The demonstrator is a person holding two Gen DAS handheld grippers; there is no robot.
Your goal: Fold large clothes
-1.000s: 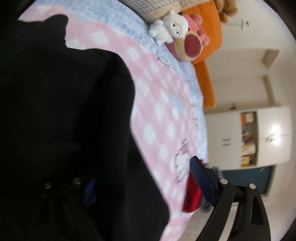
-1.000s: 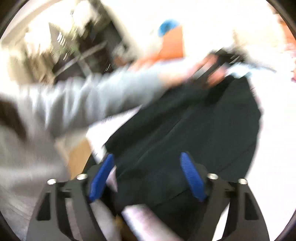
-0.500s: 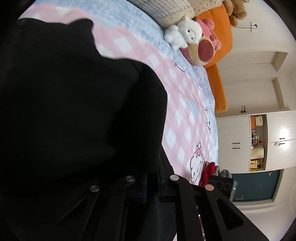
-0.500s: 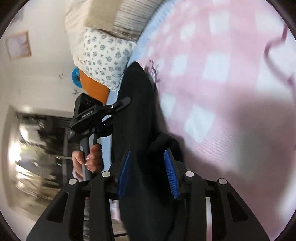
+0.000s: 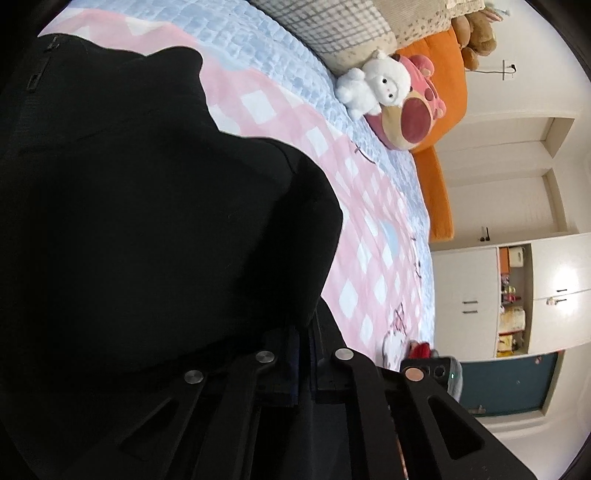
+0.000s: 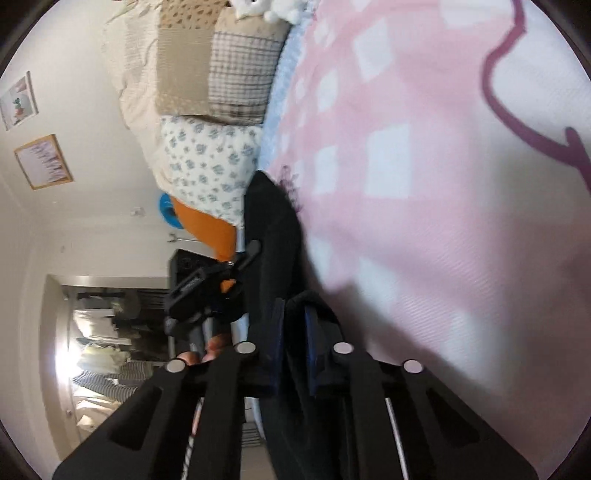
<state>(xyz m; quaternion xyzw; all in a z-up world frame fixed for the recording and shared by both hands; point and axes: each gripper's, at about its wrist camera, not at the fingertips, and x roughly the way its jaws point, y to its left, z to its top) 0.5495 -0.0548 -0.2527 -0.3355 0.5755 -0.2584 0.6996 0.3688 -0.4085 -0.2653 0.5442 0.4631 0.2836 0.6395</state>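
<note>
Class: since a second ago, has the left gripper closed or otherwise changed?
Yes. The left gripper, open a second ago, is now shut on the black garment, with the bed as reference.

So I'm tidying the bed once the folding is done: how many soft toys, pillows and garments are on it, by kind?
Soft toys: 3 (white lamb, pink round plush, brown bear)
Pillows: 3 (checked patchwork pillow, floral pillow, orange pillow)
Garments: 1 (black garment)
Total: 7
</note>
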